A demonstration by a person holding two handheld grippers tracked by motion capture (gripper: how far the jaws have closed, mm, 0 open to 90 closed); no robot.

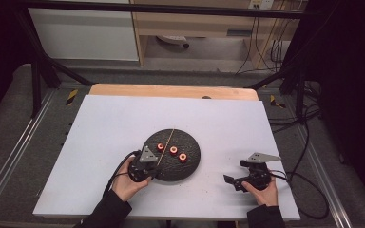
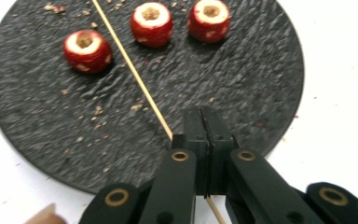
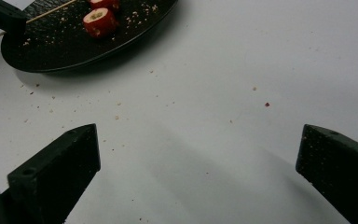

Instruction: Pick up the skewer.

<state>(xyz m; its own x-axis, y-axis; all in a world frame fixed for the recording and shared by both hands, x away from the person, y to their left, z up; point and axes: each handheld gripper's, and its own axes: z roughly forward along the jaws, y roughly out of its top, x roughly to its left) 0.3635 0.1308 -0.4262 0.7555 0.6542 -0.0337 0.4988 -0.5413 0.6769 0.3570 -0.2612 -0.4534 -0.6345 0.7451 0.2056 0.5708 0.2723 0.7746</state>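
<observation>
Black jaws of the left gripper point(image 2: 201, 122) are pressed together on the near end of a thin wooden skewer point(image 2: 133, 75), pinching it just above the near part of the dark round plate point(image 2: 261, 93). From that pinch the skewer runs away across the plate, bare along its whole visible length. Beyond the jaws, three red fruit pieces point(image 2: 152, 23) with pale hollowed centres lie in a row on the plate, one to one side of the stick and two to the other, none touching it. Crumbs are scattered over the slate. The right gripper point(image 1: 247, 176) rests well apart on the white table point(image 1: 218, 123), its jaws spread wide with nothing between them. Judging by this, the stick is picked up, but threading has not begun: all three pieces are still to be speared.
</observation>
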